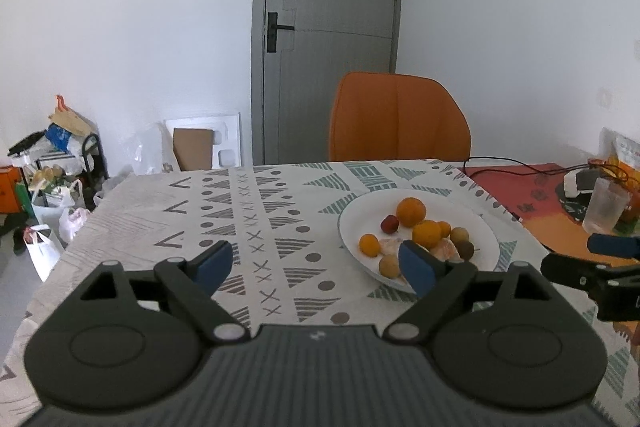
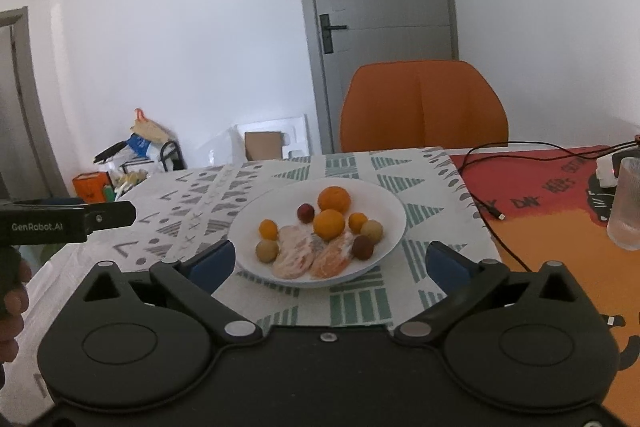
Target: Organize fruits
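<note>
A white plate [image 2: 384,203] on the patterned tablecloth holds several fruits: a large orange [image 2: 334,199], a second orange [image 2: 329,224], small orange kumquats, a dark red fruit [image 2: 305,213], tan round fruits and peeled citrus pieces [image 2: 297,251]. The plate also shows in the left wrist view [image 1: 360,211]. My right gripper [image 2: 330,263] is open and empty, just in front of the plate. My left gripper [image 1: 316,265] is open and empty, left of the plate; its right finger overlaps the plate's near rim.
An orange chair [image 2: 424,107] stands behind the table. A red-orange mat [image 2: 560,227] with a black cable [image 2: 480,199] and a clear glass [image 2: 626,215] lies to the right. Bags and clutter [image 1: 52,187] sit on the floor at left, by a grey door [image 1: 328,27].
</note>
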Tool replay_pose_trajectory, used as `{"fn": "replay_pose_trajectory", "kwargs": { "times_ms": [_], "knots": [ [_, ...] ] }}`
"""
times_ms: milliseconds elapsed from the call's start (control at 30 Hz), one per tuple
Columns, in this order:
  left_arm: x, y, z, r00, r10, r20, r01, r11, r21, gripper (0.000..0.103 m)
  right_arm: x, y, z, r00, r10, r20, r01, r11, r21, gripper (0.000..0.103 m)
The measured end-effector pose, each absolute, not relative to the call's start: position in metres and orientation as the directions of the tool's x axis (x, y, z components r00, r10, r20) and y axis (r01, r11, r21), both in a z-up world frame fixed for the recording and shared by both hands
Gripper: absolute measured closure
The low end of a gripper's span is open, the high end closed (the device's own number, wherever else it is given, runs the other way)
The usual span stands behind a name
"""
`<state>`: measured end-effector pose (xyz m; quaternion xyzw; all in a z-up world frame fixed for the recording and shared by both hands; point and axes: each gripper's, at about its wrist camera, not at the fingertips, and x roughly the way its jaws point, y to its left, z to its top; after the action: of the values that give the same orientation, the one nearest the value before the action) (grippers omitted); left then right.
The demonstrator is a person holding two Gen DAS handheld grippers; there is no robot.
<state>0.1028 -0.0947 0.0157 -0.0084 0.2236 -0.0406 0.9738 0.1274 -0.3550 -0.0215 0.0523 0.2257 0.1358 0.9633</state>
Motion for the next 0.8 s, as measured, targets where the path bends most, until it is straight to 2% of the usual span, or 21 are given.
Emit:
{"fn": "replay_pose_trajectory", "kwargs": {
  "times_ms": [133, 200, 400, 800],
  "knots": [
    [0.093, -0.090, 0.016, 0.892, -0.078, -0.444, 0.066, 0.997, -0.043, 0.013, 0.119, -0.352, -0.016, 0.858, 0.292, -0.422, -0.252, 0.956, 0.150, 0.000],
    [0.088, -0.089, 0.016, 0.890, -0.077, -0.449, 0.063, 0.997, -0.045, 0.003, 0.115, -0.351, -0.015, 0.859, 0.294, -0.419, -0.256, 0.956, 0.145, 0.000],
    [0.069, -0.087, 0.019, 0.896, -0.074, -0.437, 0.067, 0.997, -0.031, 0.002, 0.102, -0.350, -0.012, 0.855, 0.317, -0.410, -0.273, 0.948, 0.164, 0.000],
    [0.043, -0.069, 0.016, 0.881, -0.025, -0.473, 0.004, 0.999, -0.045, 0.000, 0.093, -0.343, -0.013, 0.841, 0.343, -0.419, -0.294, 0.939, 0.179, 0.000]
  ]
}}
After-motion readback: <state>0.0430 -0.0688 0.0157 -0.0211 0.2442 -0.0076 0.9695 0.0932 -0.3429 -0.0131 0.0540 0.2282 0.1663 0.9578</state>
